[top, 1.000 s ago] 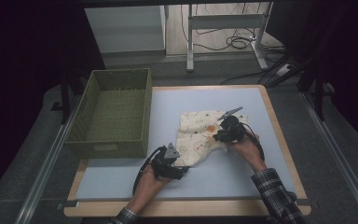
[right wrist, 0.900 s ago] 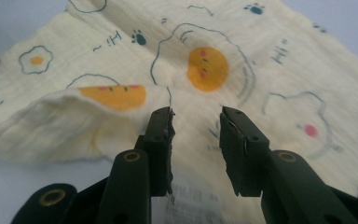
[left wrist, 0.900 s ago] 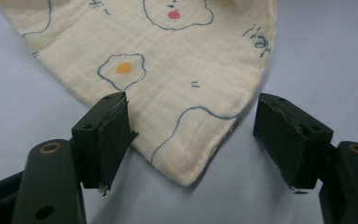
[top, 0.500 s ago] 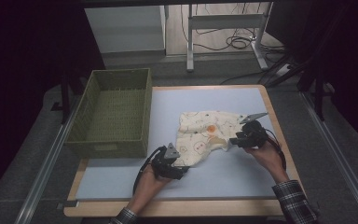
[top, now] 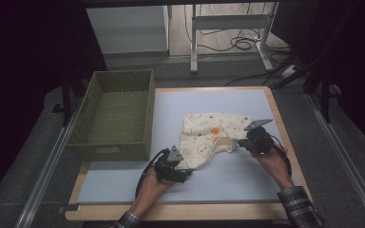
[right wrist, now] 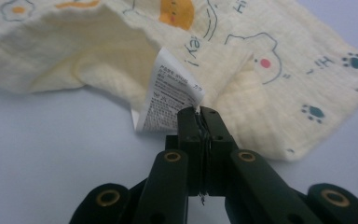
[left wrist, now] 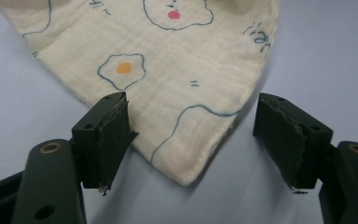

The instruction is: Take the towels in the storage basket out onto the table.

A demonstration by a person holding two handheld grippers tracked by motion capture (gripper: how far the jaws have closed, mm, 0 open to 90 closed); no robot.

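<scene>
A cream cloth [top: 211,135] printed with eggs and small animals lies crumpled on the blue mat. My left gripper [top: 186,172] is at its near-left corner. In the left gripper view the jaws stand open, with the pointed cloth corner [left wrist: 186,168] lying flat on the mat between them, touching neither jaw. My right gripper [top: 240,142] is at the cloth's right side. In the right gripper view this gripper [right wrist: 198,113] is shut on the cloth [right wrist: 256,107] at its edge, just beside a white care label [right wrist: 170,93]. A fold of cloth is lifted behind the label.
A green woven basket [top: 109,151] stands on the left part of the table, close to the left hand. The blue mat [top: 218,97] has a wooden border [top: 285,142] near the right hand. Metal rails run along both sides of the table.
My right gripper has moved to the right with the cloth edge in it, which drew the cloth out wider. The left gripper has stayed at the near-left corner.
</scene>
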